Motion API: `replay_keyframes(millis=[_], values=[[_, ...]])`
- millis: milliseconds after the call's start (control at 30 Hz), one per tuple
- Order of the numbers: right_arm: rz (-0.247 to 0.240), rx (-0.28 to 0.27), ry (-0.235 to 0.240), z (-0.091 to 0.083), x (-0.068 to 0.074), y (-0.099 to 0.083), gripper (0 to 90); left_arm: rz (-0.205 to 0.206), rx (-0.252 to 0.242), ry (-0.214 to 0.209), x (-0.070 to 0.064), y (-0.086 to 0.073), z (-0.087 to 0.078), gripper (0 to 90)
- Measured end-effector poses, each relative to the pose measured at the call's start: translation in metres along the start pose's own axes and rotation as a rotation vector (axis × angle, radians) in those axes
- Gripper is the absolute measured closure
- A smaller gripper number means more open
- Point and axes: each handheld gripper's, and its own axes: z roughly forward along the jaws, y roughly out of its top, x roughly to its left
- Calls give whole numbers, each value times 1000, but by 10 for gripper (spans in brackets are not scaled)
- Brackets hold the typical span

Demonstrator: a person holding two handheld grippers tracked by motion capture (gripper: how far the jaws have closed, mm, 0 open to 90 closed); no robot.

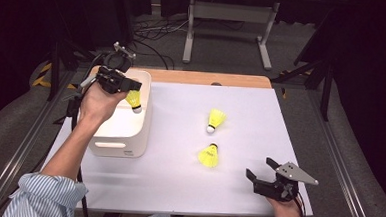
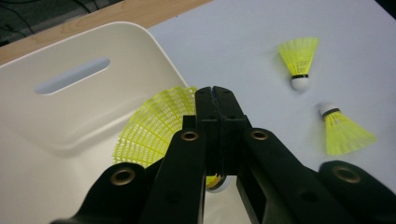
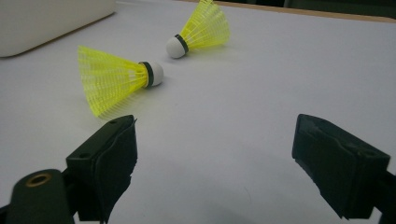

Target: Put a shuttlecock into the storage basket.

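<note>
My left gripper (image 1: 134, 87) hovers over the right side of a white bin (image 1: 107, 134), shut on the skirt of a yellow shuttlecock (image 1: 135, 101). In the left gripper view the closed jaws cross that shuttlecock (image 2: 152, 126), whose white cork points down toward the bin's inside (image 2: 70, 121). Two more yellow shuttlecocks lie on the white table: one farther back (image 1: 215, 119) and one nearer (image 1: 209, 156). My right gripper (image 1: 259, 167) rests open near the front right edge. In its own view the right gripper (image 3: 215, 135) holds nothing, and the nearer shuttlecock (image 3: 116, 79) lies just ahead of its left jaw.
The white tabletop (image 1: 177, 183) ends in a wooden strip (image 1: 207, 78) at the back. A slot handle (image 2: 72, 75) is cut into the bin's far wall. Metal rails (image 1: 24, 144) flank the table, and a frame with cables (image 1: 230, 20) stands on the floor behind.
</note>
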Motion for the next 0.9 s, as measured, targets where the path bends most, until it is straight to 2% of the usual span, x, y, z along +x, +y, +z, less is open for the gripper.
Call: replay_keyframes(millis=[500, 667, 900], values=[[1, -1, 3, 0, 0, 0, 143, -25, 31, 29, 16, -2, 30, 900], [1, 1, 4, 0, 0, 0, 143, -35, 33, 30, 22, -4, 41, 900], [0, 1, 7, 0, 0, 0, 142, -43, 60, 32, 29, -5, 57, 900]])
